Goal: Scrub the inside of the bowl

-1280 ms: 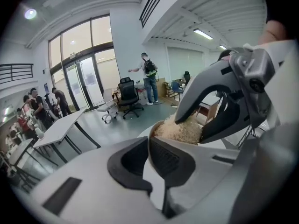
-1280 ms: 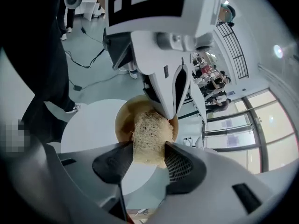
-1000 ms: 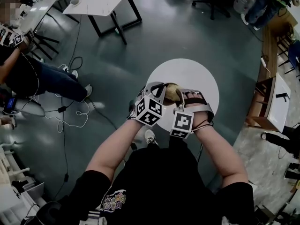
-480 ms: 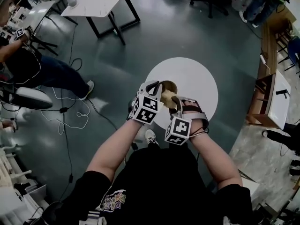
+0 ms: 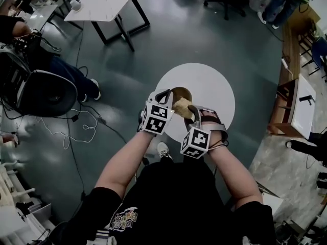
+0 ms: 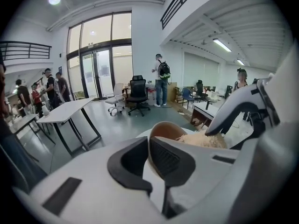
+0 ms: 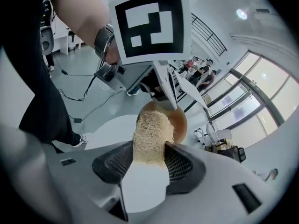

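A brown bowl (image 5: 180, 92) is held tilted over the round white table (image 5: 217, 93). My left gripper (image 5: 166, 100) is shut on its near rim, which shows pinched between the pads in the left gripper view, bowl (image 6: 166, 127), left gripper (image 6: 148, 148). A tan fibrous scrubber (image 5: 182, 105) sits in my right gripper (image 5: 191, 112), whose pads press its sides. In the right gripper view the scrubber (image 7: 150, 134) reaches from the right gripper (image 7: 148, 160) to the bowl's (image 7: 181, 121) opening. The scrubber (image 6: 202, 139) touches the bowl's edge.
A white table with black legs (image 5: 107, 1) stands at the far left. Cables (image 5: 76, 124) lie on the floor next to a black chair (image 5: 46, 93). A wooden shelf unit (image 5: 292, 98) is at the right. People stand in the background.
The scrubber has drawn back from deep inside the bowl towards its near rim, so more of the bowl's inside shows. Both grippers keep their holds.
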Demonstrator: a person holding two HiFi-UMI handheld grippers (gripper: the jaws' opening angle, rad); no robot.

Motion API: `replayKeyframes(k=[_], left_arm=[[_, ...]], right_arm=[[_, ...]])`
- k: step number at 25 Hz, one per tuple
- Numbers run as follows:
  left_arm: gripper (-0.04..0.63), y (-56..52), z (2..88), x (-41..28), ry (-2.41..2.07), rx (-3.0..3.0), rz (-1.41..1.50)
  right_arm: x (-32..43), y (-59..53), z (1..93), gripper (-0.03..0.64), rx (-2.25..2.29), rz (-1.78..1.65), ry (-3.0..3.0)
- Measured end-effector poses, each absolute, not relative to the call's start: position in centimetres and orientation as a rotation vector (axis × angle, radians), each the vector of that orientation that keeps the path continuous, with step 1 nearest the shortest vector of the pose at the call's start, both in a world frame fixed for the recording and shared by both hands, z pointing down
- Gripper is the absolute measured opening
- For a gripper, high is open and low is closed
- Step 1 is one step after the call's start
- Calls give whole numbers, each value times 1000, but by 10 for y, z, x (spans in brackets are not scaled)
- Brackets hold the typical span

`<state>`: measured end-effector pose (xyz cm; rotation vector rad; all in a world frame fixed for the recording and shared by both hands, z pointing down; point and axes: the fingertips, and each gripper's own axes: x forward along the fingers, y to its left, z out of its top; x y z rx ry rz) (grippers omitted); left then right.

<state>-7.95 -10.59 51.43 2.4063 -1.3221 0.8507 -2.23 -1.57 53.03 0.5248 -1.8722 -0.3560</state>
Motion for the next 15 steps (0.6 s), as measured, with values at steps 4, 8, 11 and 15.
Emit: replayKeyframes(k=[4, 8, 11, 15], left_arm=[[21, -110, 518, -87, -1333, 2370, 834], [20, -110, 516, -90, -1263, 2400, 789], [20, -106, 508, -81, -1103, 2503, 721], [20, -80, 490, -54, -739, 2700, 687]], right_arm=[[-1, -22, 528, 220, 570, -345, -1855], [33, -42, 514, 220, 731, -267, -1900], [56, -64, 499, 220, 870, -115, -2013], [54, -76, 485, 221, 816, -58, -2217]])
